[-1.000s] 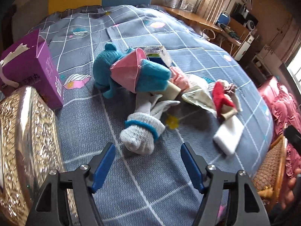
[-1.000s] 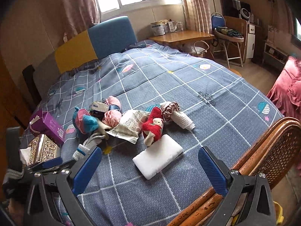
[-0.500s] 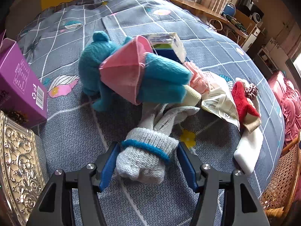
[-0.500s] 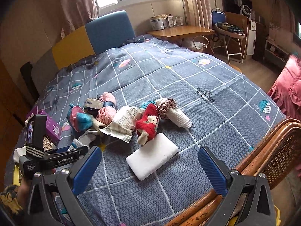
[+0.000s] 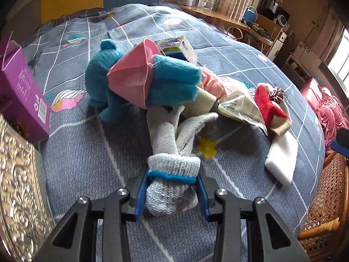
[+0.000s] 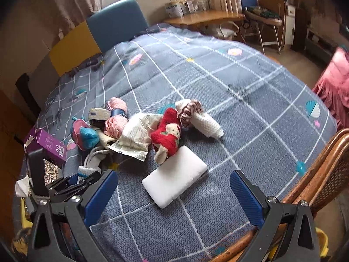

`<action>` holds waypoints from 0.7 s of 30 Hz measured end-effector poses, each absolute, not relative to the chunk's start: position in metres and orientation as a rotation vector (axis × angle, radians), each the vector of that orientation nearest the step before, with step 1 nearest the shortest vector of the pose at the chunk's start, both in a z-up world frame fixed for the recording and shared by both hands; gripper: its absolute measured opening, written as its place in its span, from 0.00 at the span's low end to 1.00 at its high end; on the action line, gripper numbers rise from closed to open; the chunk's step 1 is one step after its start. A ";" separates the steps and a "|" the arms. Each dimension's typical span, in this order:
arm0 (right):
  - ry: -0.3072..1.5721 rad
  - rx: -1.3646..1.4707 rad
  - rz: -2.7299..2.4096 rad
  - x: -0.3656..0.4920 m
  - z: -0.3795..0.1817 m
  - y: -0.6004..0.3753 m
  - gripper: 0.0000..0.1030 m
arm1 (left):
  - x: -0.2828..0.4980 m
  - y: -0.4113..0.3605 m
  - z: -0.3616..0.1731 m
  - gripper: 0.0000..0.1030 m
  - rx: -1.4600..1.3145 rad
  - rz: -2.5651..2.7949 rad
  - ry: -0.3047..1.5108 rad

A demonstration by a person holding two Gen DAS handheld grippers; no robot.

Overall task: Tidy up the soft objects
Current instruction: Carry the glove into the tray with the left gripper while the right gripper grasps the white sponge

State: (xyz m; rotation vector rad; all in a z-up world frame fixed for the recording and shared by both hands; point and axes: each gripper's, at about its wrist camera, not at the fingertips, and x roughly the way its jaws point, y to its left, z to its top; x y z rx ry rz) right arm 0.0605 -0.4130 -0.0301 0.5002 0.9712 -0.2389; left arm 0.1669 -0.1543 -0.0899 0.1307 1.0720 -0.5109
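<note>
My left gripper (image 5: 172,193) is shut on the cuff end of a grey knit glove (image 5: 172,166) with a blue band; the glove's fingers trail onto the bed toward the pile. The pile holds a blue and pink plush toy (image 5: 139,80), a red sock (image 5: 270,109), a pink knit piece (image 5: 212,83) and a white sponge (image 5: 282,160). In the right wrist view, my right gripper (image 6: 174,193) is open and empty above the white sponge (image 6: 175,181). The left gripper (image 6: 75,180) and the glove (image 6: 91,163) show at its left.
A purple tissue box (image 5: 20,96) and an embossed gold box (image 5: 15,185) lie at the left. A printed paper packet (image 5: 238,107) and a small carton (image 5: 176,47) sit in the pile. A wicker chair (image 6: 316,170) stands at the bed's right edge.
My left gripper moved forward over the grey glove and closed its jaws on the cuff. My right gripper stayed open and shifted only slightly.
</note>
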 end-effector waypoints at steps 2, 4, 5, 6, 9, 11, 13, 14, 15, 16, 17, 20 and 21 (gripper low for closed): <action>1.001 0.509 -0.237 0.066 -0.033 -0.415 1.00 | 0.162 -0.151 -0.089 0.35 0.129 -0.508 1.059; 1.036 0.521 -0.246 0.073 -0.033 -0.417 1.00 | 0.153 -0.148 -0.086 0.35 0.118 -0.507 1.048; 1.049 0.520 -0.230 0.078 -0.034 -0.417 1.00 | 0.148 -0.144 -0.083 0.35 0.106 -0.511 1.039; 1.067 0.529 -0.215 0.082 -0.035 -0.417 1.00 | 0.144 -0.142 -0.081 0.35 0.098 -0.513 1.034; 1.165 0.533 -0.199 0.101 -0.047 -0.416 1.00 | 0.133 -0.143 -0.076 0.35 0.105 -0.508 1.001; 1.230 0.539 -0.198 0.111 -0.056 -0.413 1.00 | 0.124 -0.137 -0.071 0.35 0.098 -0.512 0.990; 1.283 0.539 -0.202 0.121 -0.065 -0.410 0.99 | 0.121 -0.133 -0.064 0.35 0.086 -0.511 0.980; 1.319 0.541 -0.225 0.125 -0.071 -0.409 0.99 | 0.118 -0.130 -0.059 0.35 0.081 -0.511 0.971; 1.348 0.539 -0.237 0.129 -0.077 -0.408 0.99 | 0.115 -0.128 -0.056 0.35 0.077 -0.510 0.964; 1.367 0.542 -0.246 0.133 -0.083 -0.407 0.99 | 0.116 -0.129 -0.054 0.35 0.076 -0.512 0.958; 1.380 0.551 -0.267 0.135 -0.088 -0.407 0.99 | 0.114 -0.128 -0.049 0.35 0.075 -0.515 0.945; 1.401 0.583 -0.336 0.143 -0.101 -0.408 0.99 | 0.108 -0.127 -0.037 0.35 0.070 -0.528 0.921; 1.406 0.588 -0.364 0.145 -0.105 -0.408 0.99 | 0.106 -0.125 -0.033 0.35 0.067 -0.534 0.911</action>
